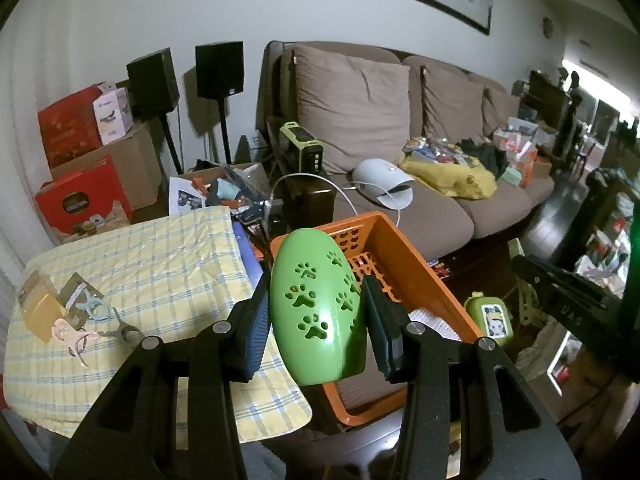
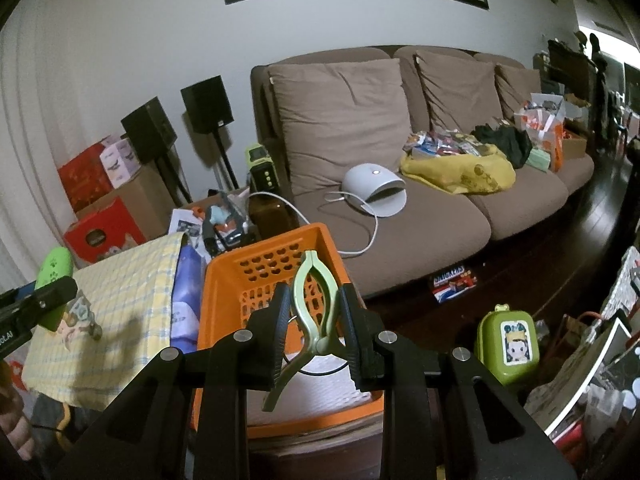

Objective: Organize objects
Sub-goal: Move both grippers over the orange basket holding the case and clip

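My left gripper [image 1: 316, 312] is shut on a green oval case with paw-print cutouts [image 1: 316, 304], held above the near left corner of the orange basket [image 1: 404, 248]. In the right wrist view that same paw-print case [image 2: 54, 272] shows at the far left, over the checked cloth. My right gripper [image 2: 316, 320] is shut on a pale green clothes peg [image 2: 316, 304], its tips pointing up, held over the orange basket [image 2: 224, 280]. White fabric and a dark ring lie in the basket's bottom. Loose clips and a yellow box [image 1: 40, 308] lie on the yellow checked cloth [image 1: 160, 264].
A brown sofa [image 2: 420, 216] behind the basket carries a white dome device [image 2: 374, 192], a yellow bag and clutter. A small green box with a cartoon sticker [image 2: 508, 344] sits on the dark floor to the right. Cardboard boxes and two black speakers stand at the back left.
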The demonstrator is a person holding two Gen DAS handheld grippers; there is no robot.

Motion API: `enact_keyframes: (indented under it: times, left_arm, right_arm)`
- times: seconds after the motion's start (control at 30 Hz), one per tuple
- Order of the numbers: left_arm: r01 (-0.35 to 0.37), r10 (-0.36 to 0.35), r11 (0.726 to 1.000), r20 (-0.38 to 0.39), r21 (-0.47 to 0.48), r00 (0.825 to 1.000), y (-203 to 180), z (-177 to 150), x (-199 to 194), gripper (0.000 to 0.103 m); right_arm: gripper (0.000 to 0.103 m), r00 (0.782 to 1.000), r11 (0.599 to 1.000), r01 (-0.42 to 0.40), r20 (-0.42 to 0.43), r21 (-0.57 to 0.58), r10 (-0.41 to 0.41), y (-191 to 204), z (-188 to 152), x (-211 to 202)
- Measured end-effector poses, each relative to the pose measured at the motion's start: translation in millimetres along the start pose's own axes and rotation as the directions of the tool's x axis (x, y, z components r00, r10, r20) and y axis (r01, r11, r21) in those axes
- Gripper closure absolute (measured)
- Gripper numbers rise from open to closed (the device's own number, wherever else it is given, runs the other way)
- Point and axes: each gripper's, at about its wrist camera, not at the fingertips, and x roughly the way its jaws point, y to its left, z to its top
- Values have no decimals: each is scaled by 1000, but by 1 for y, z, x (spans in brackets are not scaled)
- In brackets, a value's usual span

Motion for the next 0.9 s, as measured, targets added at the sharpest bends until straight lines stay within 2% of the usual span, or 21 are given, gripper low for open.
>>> enact_keyframes:
  times: [0.43,0.9]
  left_arm:
    - [33,-33,999,-16,10,999,-16,5,16,63]
    - [29,-28,999,-31,27,999,-22,3,29,63]
  right_arm:
    - [79,1000,1000,6,-1,21,-6,-10,1,0]
    - [79,1000,1000,4,-21,23,-4,-8,-1,7]
